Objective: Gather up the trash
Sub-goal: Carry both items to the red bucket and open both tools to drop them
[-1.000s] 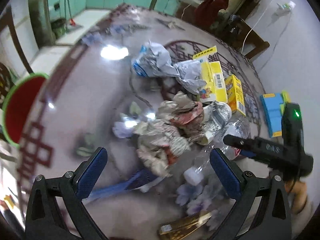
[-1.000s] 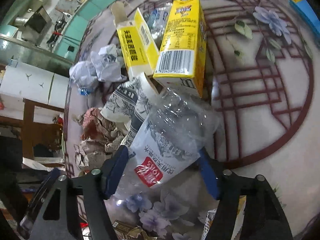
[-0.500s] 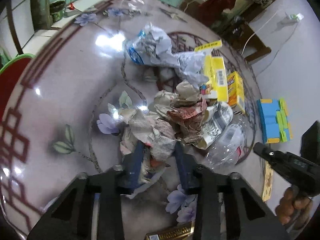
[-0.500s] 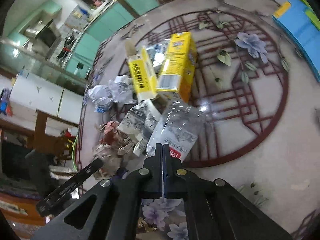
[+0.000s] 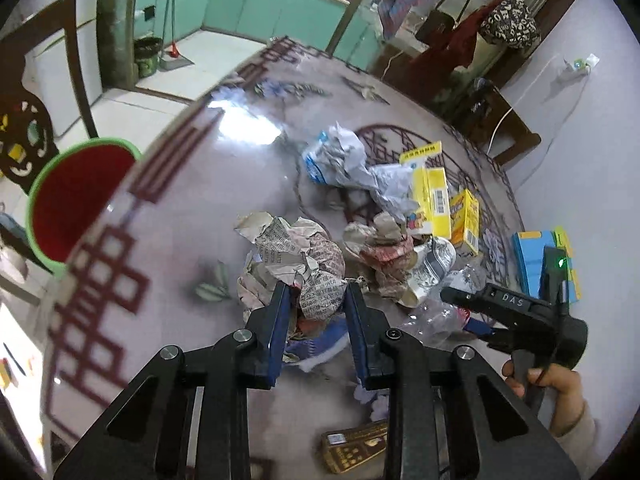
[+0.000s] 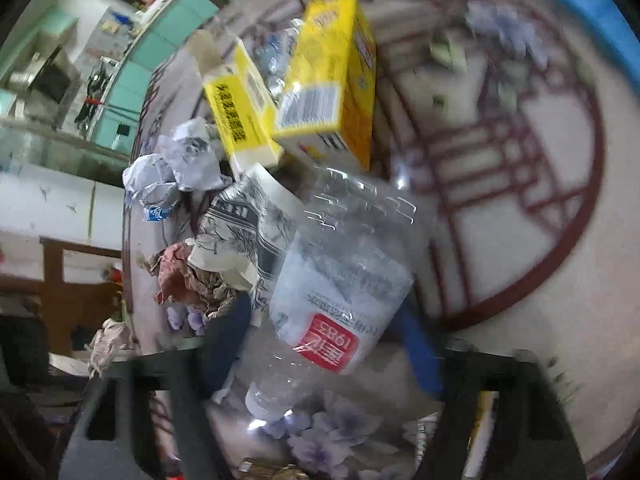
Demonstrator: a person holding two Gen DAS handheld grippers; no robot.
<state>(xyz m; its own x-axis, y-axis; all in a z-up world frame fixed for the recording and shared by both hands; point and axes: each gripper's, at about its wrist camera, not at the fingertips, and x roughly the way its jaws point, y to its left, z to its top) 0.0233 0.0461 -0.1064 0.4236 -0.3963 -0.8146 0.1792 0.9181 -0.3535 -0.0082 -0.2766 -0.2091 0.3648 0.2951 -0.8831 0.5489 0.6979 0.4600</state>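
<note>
Since the frame half a second back, the left hand-held gripper (image 5: 316, 300) has come up off the table (image 5: 192, 208) with a crumpled newspaper wad (image 5: 296, 256) clamped between its blue pads, and the right hand-held gripper (image 6: 320, 344), then pressed shut above the pile, has opened and dropped around the clear plastic bottle (image 6: 340, 280). So two pickups look to be under way at once: the left one is at the carry stage, and its next move is probably a swing toward the red bin with the green rim (image 5: 76, 204), which sits off the table edge, well to the left of the wad. The wad bulges out above the narrow gap between the fingers, with loose scraps hanging below, so a steady grip seems needed. On the right, the view is blurred; the bottle lies between the wide-spread fingers, neck toward the camera, but I cannot tell whether they touch it. Closing on its label would be the next step. Beyond the bottle lie a printed paper cup (image 6: 244, 236) and two yellow cartons (image 6: 288, 96).
</note>
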